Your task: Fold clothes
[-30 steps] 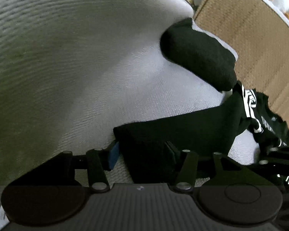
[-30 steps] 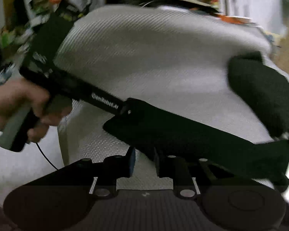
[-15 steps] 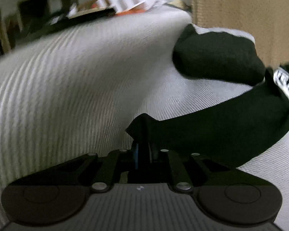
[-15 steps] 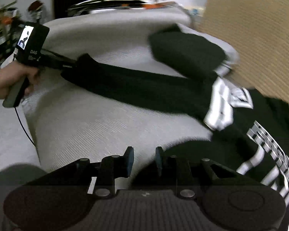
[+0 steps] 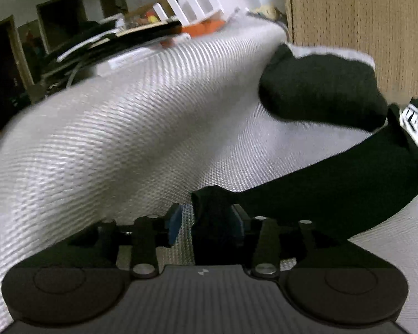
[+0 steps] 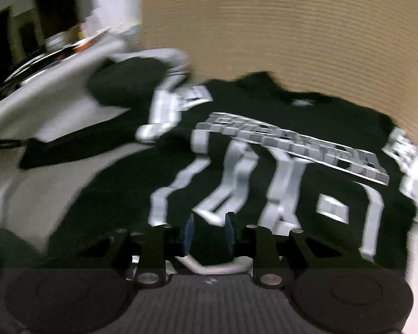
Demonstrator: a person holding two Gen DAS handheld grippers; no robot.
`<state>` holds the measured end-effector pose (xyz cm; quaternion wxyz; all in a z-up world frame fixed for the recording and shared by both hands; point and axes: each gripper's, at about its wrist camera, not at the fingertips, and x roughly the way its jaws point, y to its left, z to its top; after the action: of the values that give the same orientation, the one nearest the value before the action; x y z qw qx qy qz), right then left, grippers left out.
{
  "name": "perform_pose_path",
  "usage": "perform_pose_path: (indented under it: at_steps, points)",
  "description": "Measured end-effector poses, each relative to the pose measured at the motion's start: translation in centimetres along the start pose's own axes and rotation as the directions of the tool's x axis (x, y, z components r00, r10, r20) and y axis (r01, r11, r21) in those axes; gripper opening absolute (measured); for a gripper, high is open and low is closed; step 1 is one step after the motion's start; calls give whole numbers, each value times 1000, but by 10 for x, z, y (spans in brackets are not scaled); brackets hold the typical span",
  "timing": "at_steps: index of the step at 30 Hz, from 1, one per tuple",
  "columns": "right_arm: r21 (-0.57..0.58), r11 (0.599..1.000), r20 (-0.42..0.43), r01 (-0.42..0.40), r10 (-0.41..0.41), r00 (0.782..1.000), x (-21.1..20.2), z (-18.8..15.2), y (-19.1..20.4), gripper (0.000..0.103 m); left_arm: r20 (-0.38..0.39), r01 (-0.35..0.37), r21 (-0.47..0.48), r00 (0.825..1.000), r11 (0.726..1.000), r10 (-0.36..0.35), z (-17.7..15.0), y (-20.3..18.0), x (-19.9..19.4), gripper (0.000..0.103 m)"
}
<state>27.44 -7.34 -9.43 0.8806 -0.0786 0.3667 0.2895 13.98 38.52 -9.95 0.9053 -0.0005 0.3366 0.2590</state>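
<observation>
Left gripper (image 5: 204, 224): jaws had just been opening, a visible gap beside the blue pad; the cuff end of the long black sleeve (image 5: 320, 194) sat between them, lying against the right finger, not clamped. Right gripper (image 6: 207, 233): jaws part-open over the chest of the black sweatshirt with white block lettering (image 6: 264, 167); frame was blurred, so I could not tell if fabric was pinched. The sleeve ran away from the left gripper towards the sweatshirt body. Garment lay on the pale grey woven cover (image 5: 125, 128), collar against the tan ribbed panel (image 6: 278, 27). Open cover lay left of the sleeve.
</observation>
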Motion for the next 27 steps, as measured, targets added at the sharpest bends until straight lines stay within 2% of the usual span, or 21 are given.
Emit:
perform_pose_path:
  at_steps: [2, 5, 9, 13, 17, 18, 19, 21, 22, 24, 25, 27]
  points:
    - [49, 996, 6, 80, -80, 997, -12, -8, -31, 29, 2, 30, -1, 1000, 1000, -30, 1, -6, -11, 51]
    - [139, 971, -5, 197, -198, 980, -34, -22, -84, 29, 6, 81, 10, 997, 997, -81, 3, -17, -27, 53]
    - [267, 906, -29, 328, -332, 943, -73, -49, -156, 30, -1, 147, 12, 989, 989, -147, 7, -35, -41, 55]
    - [383, 820, -85, 426, -428, 900, -113, -81, -221, 30, -8, 179, 34, 984, 983, -179, 5, -53, -52, 56]
    - [451, 722, -159, 524, -513, 844, -149, -116, -278, 30, -22, 218, 36, 976, 975, -217, 3, -68, -63, 57]
    - [478, 692, -172, 542, -531, 830, -158, -125, -293, 32, -25, 226, 37, 974, 973, -225, 2, -71, -67, 57]
    - [514, 653, -182, 556, -551, 815, -167, -136, -308, 41, -28, 231, 38, 973, 972, -230, 2, -75, -71, 58]
    - [584, 575, -198, 574, -585, 787, -181, -156, -333, 49, -34, 237, 41, 971, 971, -236, 1, -82, -78, 58]
    - [619, 540, -202, 571, -593, 780, -186, -166, -345, 49, -35, 240, 42, 970, 970, -239, 1, -86, -82, 58]
    - [671, 501, -206, 547, -583, 786, -189, -182, -364, 49, -37, 247, 44, 969, 968, -246, -1, -92, -90, 58]
    - [692, 488, -204, 533, -576, 792, -189, -188, -372, 49, -40, 252, 43, 967, 967, -251, -2, -95, -94, 58]
    - [715, 495, -167, 494, -564, 808, -188, -195, -381, 50, -45, 259, 46, 965, 965, -257, -4, -100, -101, 59]
